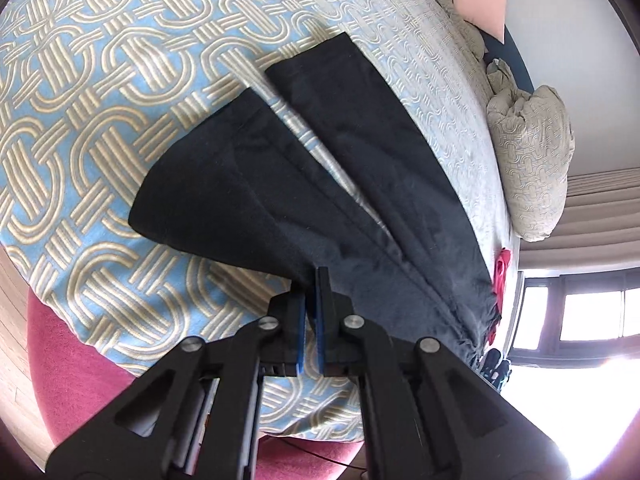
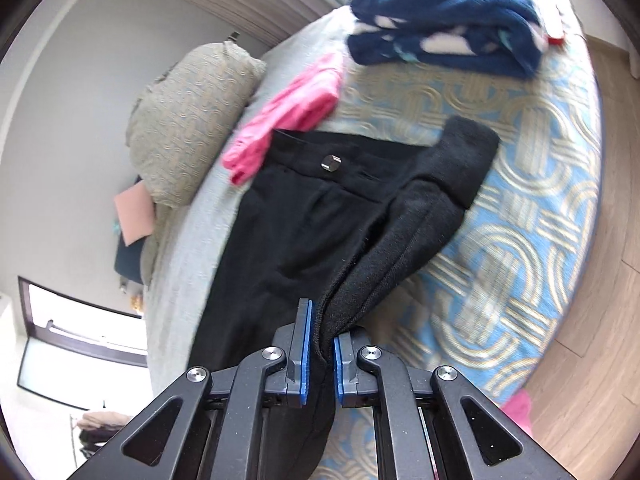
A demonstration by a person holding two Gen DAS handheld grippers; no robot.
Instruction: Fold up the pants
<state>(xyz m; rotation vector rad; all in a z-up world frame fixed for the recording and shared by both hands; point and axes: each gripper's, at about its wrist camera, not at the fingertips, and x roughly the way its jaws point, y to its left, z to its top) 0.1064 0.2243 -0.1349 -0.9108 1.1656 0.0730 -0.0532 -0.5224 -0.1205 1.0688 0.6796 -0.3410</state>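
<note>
Black pants (image 1: 360, 184) lie on a bed with a blue and beige patterned cover (image 1: 100, 92). In the left wrist view the two legs spread away from me, the near one lifted at its edge. My left gripper (image 1: 314, 312) is shut on the pants' near edge. In the right wrist view the waistband with a metal button (image 2: 330, 162) lies flat, and one side of the pants (image 2: 400, 240) is raised and folded up. My right gripper (image 2: 322, 356) is shut on that raised black fabric.
A pink garment (image 2: 288, 116) lies beside the waistband. A dark blue patterned blanket (image 2: 448, 16) is piled at the bed's far end. A pillow (image 2: 188, 120) and a pink paper (image 2: 134, 216) lie at the bed's far side. Wooden floor (image 2: 600, 240) runs along the bed.
</note>
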